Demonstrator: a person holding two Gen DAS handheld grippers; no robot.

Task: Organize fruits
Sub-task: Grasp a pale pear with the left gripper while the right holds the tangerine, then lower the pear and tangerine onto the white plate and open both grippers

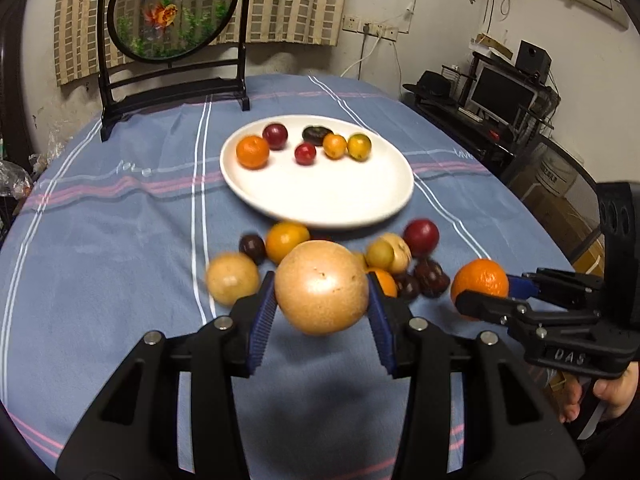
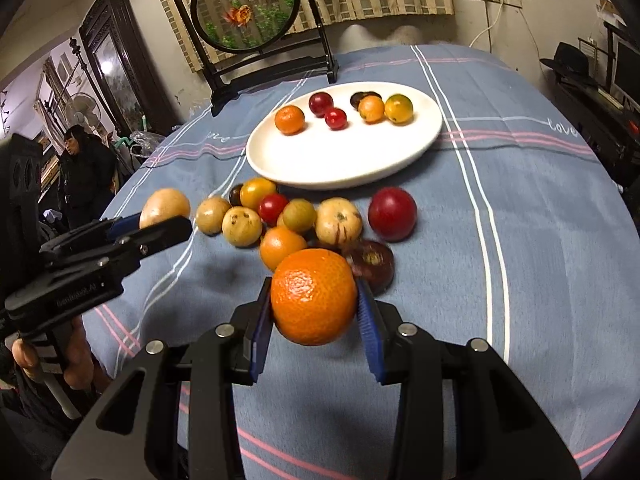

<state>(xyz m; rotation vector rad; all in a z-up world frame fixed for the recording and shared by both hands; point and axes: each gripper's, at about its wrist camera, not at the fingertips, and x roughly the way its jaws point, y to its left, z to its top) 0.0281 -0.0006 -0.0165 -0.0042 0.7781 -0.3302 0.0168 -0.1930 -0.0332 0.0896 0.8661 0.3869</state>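
My left gripper [image 1: 321, 280] is shut on a large tan round fruit [image 1: 321, 292], held above the blue striped tablecloth [image 1: 120, 240]. My right gripper [image 2: 314, 284] is shut on an orange [image 2: 314, 296], also lifted off the cloth. Each wrist view shows the other tool from the side: the right gripper [image 1: 486, 290] with its orange [image 1: 480, 280], and the left gripper [image 2: 164, 218] with the tan fruit [image 2: 166, 204]. Beyond them a white plate [image 1: 320, 200] [image 2: 340, 164] carries several small fruits along its far side. A loose pile of fruits [image 2: 296, 216] lies between the plate and the grippers.
A round goldfish screen on a black stand [image 1: 172, 8] sits at the table's far edge. A red plum [image 2: 392, 214] lies apart on the right of the pile. A person in dark clothes [image 2: 86, 160] stands beyond the table's left side. A desk with a monitor [image 1: 504, 92] is to the right.
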